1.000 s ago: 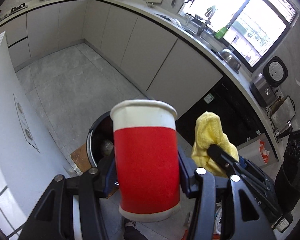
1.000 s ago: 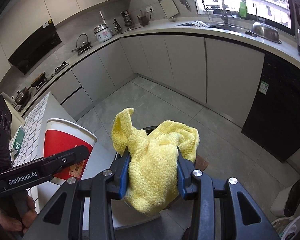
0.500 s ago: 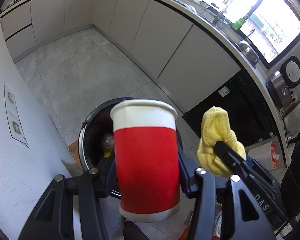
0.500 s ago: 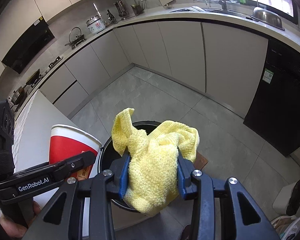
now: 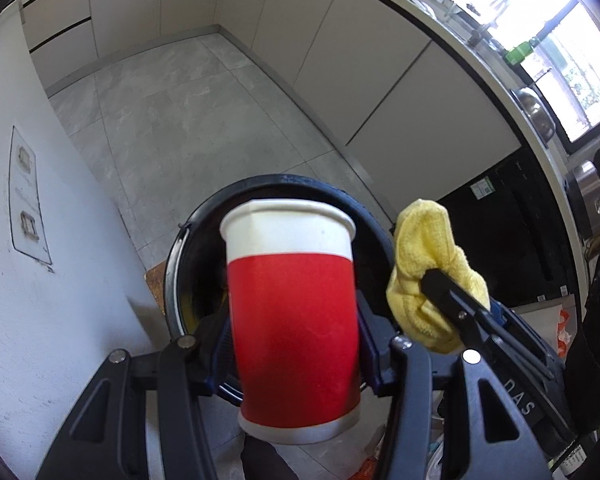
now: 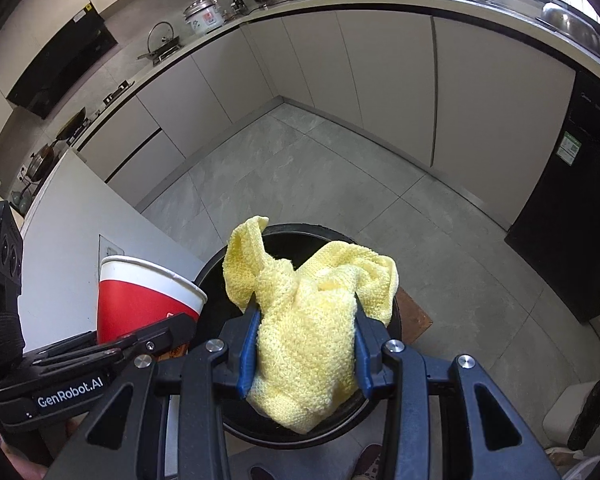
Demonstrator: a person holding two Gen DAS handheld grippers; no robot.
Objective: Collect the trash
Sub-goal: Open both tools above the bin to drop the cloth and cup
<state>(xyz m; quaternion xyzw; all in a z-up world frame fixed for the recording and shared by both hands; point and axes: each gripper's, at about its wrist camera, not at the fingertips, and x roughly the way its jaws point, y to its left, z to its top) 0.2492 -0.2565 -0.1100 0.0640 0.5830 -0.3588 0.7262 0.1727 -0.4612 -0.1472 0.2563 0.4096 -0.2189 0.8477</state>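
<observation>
"GenRobot.AI" stands in white on the left tongs [image 6: 172,330]' black body.

A red paper cup with a white rim [image 5: 294,320] is clamped upright between the left claw's pads; a crumpled yellow knitted cloth [image 6: 312,328] is pinched in the right claw, both above a round black bin [image 6: 300,236].

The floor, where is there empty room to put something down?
The grey tiled floor is bare between the black bin and the cabinets. It is crowded near the bin mouth, where the left gripper holds the red cup and the right gripper holds the yellow cloth.
</observation>
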